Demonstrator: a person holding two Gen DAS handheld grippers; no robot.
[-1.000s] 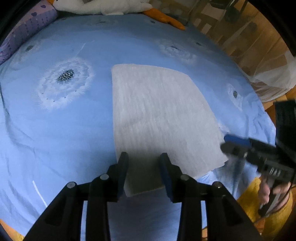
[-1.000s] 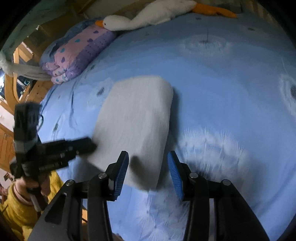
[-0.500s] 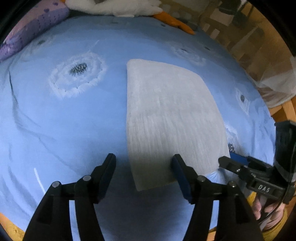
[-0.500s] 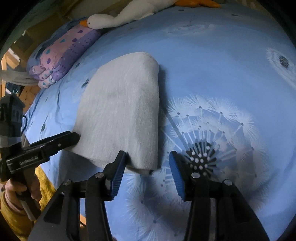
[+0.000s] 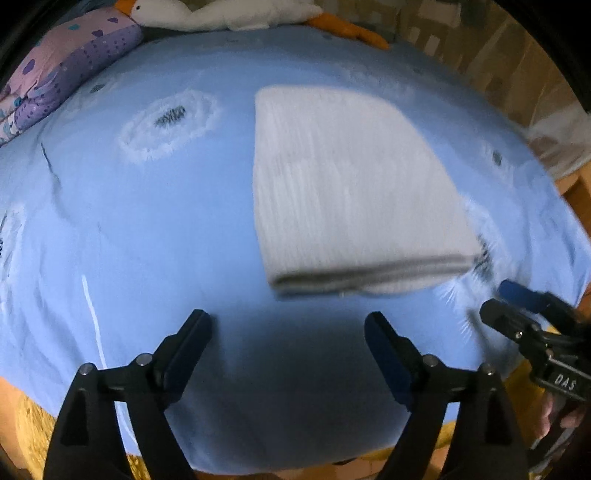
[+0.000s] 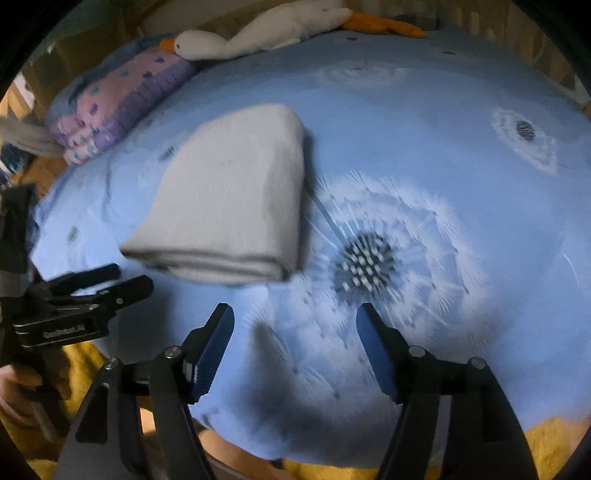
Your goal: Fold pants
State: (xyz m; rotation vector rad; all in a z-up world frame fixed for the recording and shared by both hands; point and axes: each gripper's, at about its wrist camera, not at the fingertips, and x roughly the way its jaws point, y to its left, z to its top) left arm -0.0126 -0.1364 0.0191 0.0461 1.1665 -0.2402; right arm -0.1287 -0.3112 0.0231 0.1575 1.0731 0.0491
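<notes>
nearest the left wrist camera, the left gripper (image 5: 288, 325) hung over the blue bedsheet (image 5: 147, 229) with its two fingers spread wide and nothing between them; its shadow fell on the sheet just ahead. in the right wrist view the right gripper (image 6: 295, 321) was likewise spread wide and empty, poised above a large white dandelion print (image 6: 369, 266) on the sheet.

just beyond both sets of fingertips lay the pants (image 5: 351, 192), pale grey, folded into a compact stack of several layers, flat on the sheet. the layered edge faced the grippers and neither gripper touched it. from the right wrist view the pants (image 6: 236, 199) sat left of centre, just beside the dandelion print, with a rounded fold along their right side.

each gripper showed at the edge of the other's view: the right one at the lower right of the left view, the left one at the lower left of the right view, both near the stack's front corners but apart from it. yellow fabric (image 6: 554, 439) showed under the sheet's near edge.

farther back, a purple spotted pillow (image 6: 122, 99) rested at the left side of the bed, and a white stuffed goose (image 6: 266, 26) with an orange beak lay along the far edge.
</notes>
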